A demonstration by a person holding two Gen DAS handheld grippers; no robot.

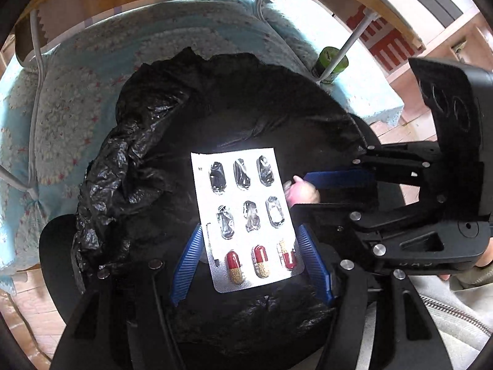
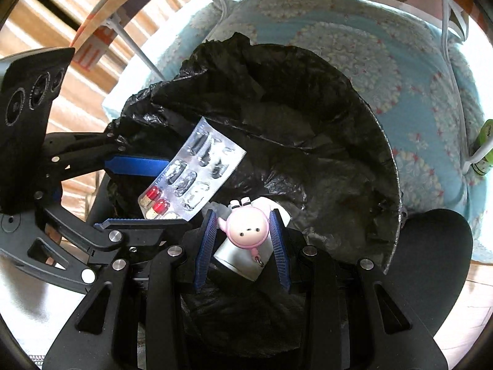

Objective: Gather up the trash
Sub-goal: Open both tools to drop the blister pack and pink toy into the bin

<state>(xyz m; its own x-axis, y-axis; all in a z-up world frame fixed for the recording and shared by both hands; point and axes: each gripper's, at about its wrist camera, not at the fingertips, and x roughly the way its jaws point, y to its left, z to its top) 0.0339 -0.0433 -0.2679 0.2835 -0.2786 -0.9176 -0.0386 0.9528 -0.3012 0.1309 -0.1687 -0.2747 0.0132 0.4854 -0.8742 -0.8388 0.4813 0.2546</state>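
Note:
My left gripper (image 1: 249, 265) is shut on a silver blister pack (image 1: 246, 212) with three red-and-yellow capsules left in it, held over the open black trash bag (image 1: 138, 166). The pack also shows in the right wrist view (image 2: 191, 172), between the left gripper's blue pads. My right gripper (image 2: 243, 246) is shut on a small white container with a pink cartoon cap (image 2: 246, 234), also over the bag (image 2: 323, 154). In the left wrist view the right gripper (image 1: 305, 189) enters from the right, with the pink cap (image 1: 300, 191) between its fingers.
The bag lines a black bin standing on a light blue flowered rug (image 1: 61, 108), under white metal legs (image 1: 34, 98). A green can (image 1: 331, 61) stands on the rug by a leg; it also shows at the right edge of the right wrist view (image 2: 485, 148). Wooden floor lies beyond the rug.

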